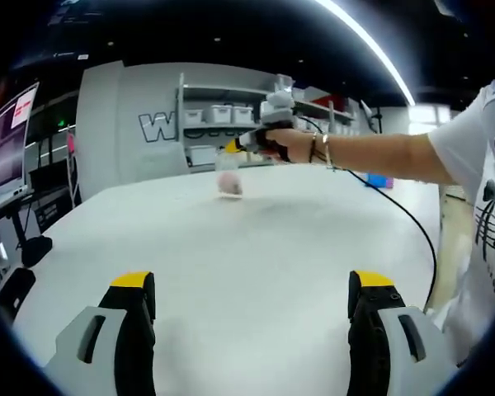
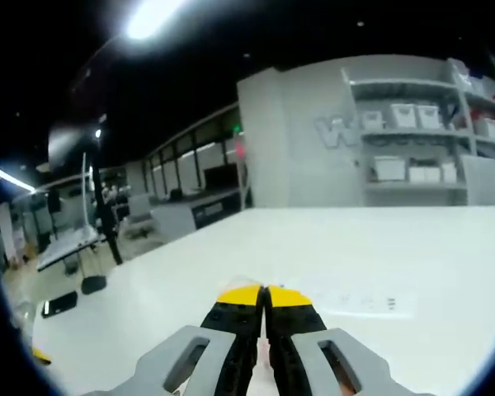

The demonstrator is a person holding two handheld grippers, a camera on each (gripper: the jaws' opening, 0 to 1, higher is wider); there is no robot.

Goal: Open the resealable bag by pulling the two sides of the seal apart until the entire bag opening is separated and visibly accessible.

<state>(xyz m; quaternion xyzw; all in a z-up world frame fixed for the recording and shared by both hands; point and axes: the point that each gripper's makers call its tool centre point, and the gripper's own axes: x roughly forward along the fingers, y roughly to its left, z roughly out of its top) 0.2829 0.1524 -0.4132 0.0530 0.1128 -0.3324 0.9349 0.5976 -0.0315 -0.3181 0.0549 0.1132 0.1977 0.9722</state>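
Wide white tabletop (image 1: pixel 256 272) across both views, shelving with pale bins (image 1: pixel 223 115) at the far wall.

In the left gripper view, right tool (image 1: pixel 231 148) far out over the tabletop, carried by a hand (image 1: pixel 272 142) on an outstretched arm coming in from the right, a black cable (image 1: pixel 412 219) trailing back toward the person. Hanging below that tool, a small clear resealable bag (image 1: pixel 228 177), long axis roughly vertical, seal end up at the tool, something pinkish in its lower part just above or on the tabletop; which, not clear.

Left tool (image 1: pixel 252 301) near, low over the tabletop, jaws wide apart with nothing between them. Bag well ahead of it and a touch left of centre: straight-forward reach judged needed to take the free side of the seal.

In the right gripper view, right tool (image 2: pixel 265 299) with jaws pressed together, a thin clear edge pinched between the yellow tips. Bag itself below that camera's sight. Seal line too small and blurred to judge whether any part is parted yet.
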